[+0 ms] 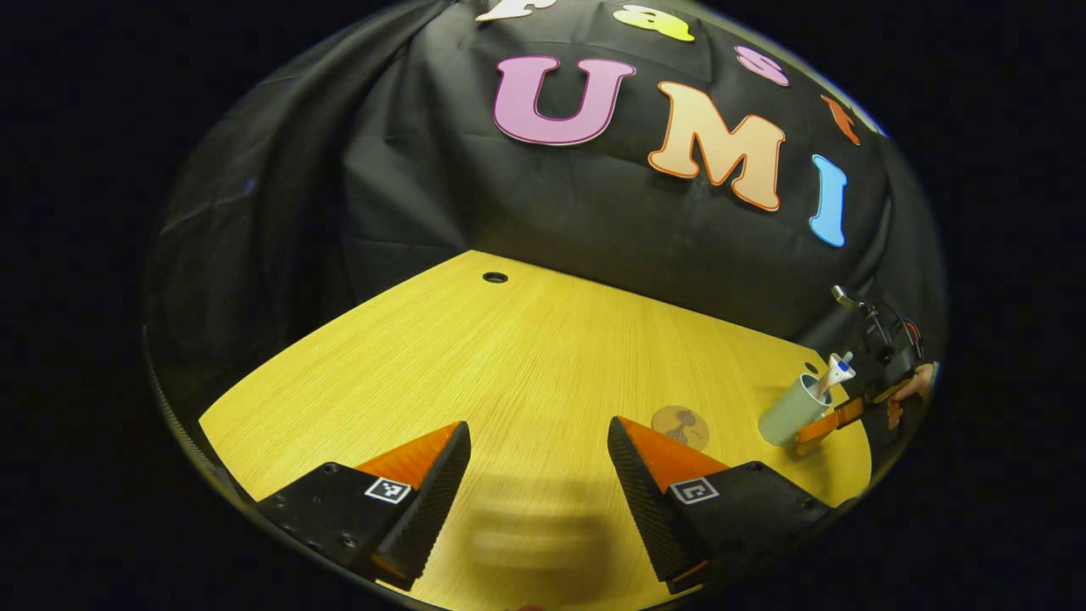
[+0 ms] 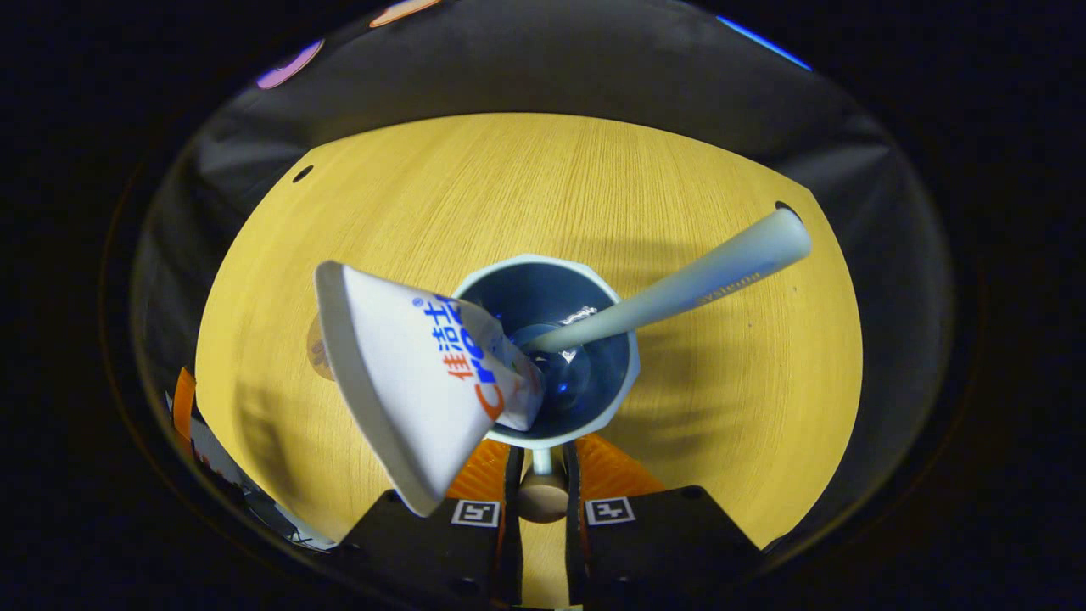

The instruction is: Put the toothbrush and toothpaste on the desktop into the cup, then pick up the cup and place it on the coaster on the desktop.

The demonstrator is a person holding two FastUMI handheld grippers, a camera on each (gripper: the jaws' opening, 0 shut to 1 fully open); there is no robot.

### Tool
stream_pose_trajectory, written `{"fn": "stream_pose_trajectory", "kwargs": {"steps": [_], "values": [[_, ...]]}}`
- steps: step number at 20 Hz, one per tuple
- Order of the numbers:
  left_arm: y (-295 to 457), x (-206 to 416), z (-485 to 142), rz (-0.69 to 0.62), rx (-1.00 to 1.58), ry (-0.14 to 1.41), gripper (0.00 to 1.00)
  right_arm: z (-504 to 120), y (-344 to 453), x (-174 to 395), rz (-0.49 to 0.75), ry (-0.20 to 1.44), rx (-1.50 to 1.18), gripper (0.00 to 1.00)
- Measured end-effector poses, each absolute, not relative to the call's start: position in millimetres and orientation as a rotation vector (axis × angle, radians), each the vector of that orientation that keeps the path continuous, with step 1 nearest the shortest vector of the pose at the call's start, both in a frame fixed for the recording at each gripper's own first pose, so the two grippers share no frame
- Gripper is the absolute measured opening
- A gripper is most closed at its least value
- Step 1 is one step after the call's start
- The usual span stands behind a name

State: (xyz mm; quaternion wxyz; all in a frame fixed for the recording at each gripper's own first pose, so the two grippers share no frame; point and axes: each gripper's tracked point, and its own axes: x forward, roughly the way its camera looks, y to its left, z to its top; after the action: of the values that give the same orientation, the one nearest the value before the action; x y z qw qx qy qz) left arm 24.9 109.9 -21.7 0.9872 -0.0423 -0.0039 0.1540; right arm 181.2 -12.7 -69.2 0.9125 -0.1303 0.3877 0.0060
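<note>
Cup (image 2: 543, 356): holds toothpaste (image 2: 416, 373) and toothbrush (image 2: 679, 284), beside the coaster (image 1: 680, 426), not yet on it.
Right gripper (image 2: 541, 475): pinches the cup's handle, probably for carrying.
Left gripper (image 1: 539, 475): wide, empty, near the coaster.

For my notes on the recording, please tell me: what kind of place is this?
Probably a staged recording booth, not a real bathroom: a bare wooden desktop with a cable hole, black cloth wall behind it, and just a cup and a coaster set out.
</note>
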Motion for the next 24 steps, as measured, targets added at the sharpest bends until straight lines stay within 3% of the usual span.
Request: {"fn": "stream_pose_trajectory", "kwargs": {"steps": [16, 24], "values": [[108, 17, -26, 0.303, -0.132, -0.010, 0.94, -43, 2, 191, 0.265, 0.776, -0.416, 0.20], [121, 9, -30, 0.322, -0.151, -0.003, 0.94, -37, -1, 191, 0.307, 0.820, -0.472, 0.20]]}}
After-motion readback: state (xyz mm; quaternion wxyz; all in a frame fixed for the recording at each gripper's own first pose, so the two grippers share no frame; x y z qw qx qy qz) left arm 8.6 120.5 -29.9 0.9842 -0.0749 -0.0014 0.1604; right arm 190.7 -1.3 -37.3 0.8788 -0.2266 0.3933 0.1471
